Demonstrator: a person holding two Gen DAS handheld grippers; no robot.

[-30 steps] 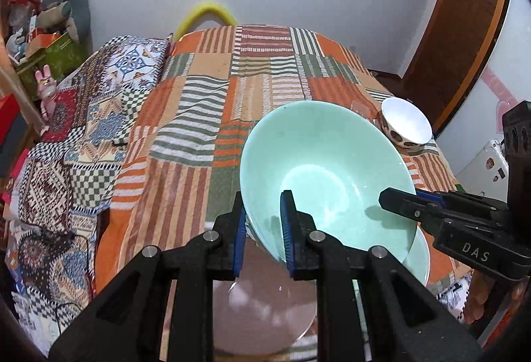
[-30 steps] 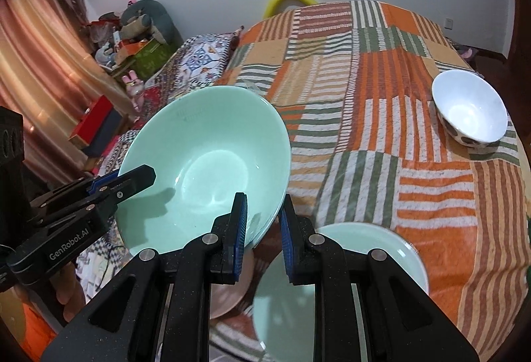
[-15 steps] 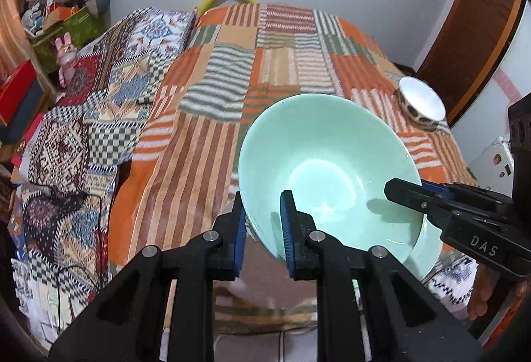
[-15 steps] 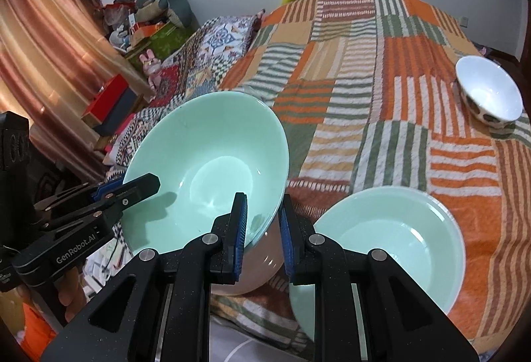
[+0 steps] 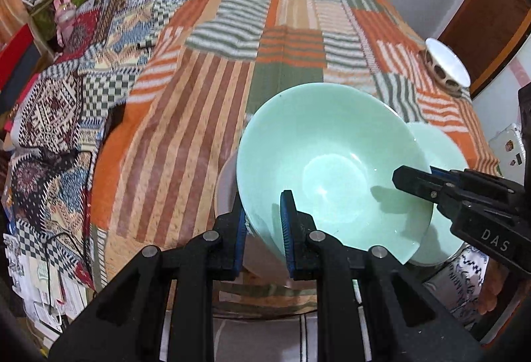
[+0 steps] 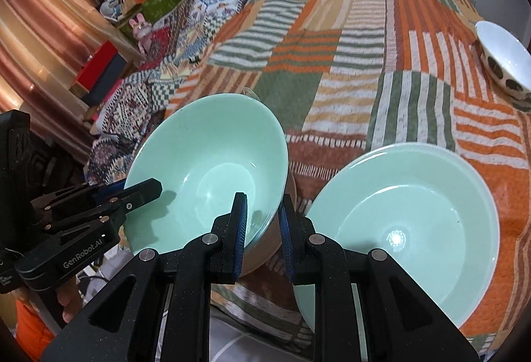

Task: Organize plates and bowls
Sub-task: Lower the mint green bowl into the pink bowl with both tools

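Both grippers hold one mint-green bowl (image 5: 328, 159) by its rim, lifted and tilted above the bed's near edge. My left gripper (image 5: 264, 229) is shut on its near rim. My right gripper (image 6: 264, 222) is shut on the opposite rim of the same bowl (image 6: 212, 176). A pinkish-brown bowl (image 5: 229, 176) sits under it on the bed, mostly hidden. A second mint-green bowl (image 6: 408, 212) rests on the bedspread to the right. A small white bowl with dark spots (image 6: 504, 60) stands at the far right edge.
The bed has an orange, green and white striped patchwork cover (image 5: 265, 40). A patterned blanket (image 5: 66, 90) hangs off the left side. Boxes and toys (image 6: 132, 7) crowd the far left. The tiled floor (image 5: 265, 338) shows below the bed's edge.
Both grippers have lifted the green bowl up and back toward the bed's near edge. The second green bowl has come fully into view on the right.
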